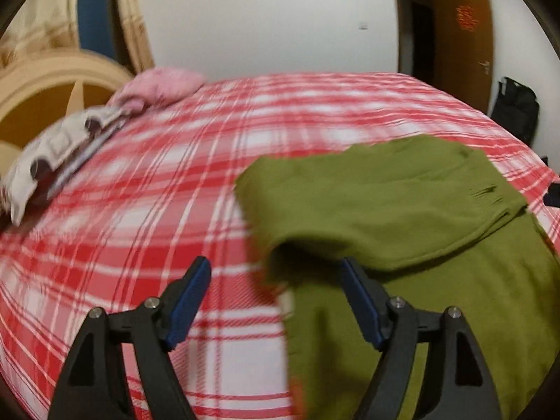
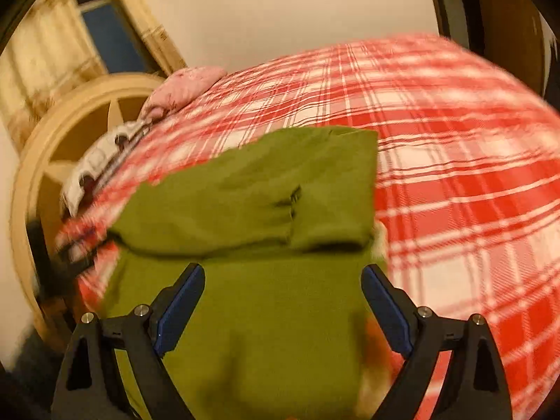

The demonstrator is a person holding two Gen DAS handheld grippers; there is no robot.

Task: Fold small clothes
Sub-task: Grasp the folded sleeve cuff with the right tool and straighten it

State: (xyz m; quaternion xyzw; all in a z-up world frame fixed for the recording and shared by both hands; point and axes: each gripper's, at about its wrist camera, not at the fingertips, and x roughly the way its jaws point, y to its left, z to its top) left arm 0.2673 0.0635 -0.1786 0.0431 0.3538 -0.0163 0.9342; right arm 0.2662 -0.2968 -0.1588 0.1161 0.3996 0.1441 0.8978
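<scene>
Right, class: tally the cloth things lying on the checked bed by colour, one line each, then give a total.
Green: 1, the sweater
Pink: 1, the pillow
White patterned: 1, the cloth
Total: 3

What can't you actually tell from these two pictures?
- Green garment: its near end runs off the bottom edge in both views, and motion blur softens it, so its type is unclear.
- Patterned cloth by the pink pillow: blurred, unidentifiable.
- Left gripper and right gripper: open; whether they touch fabric is unclear.
</scene>
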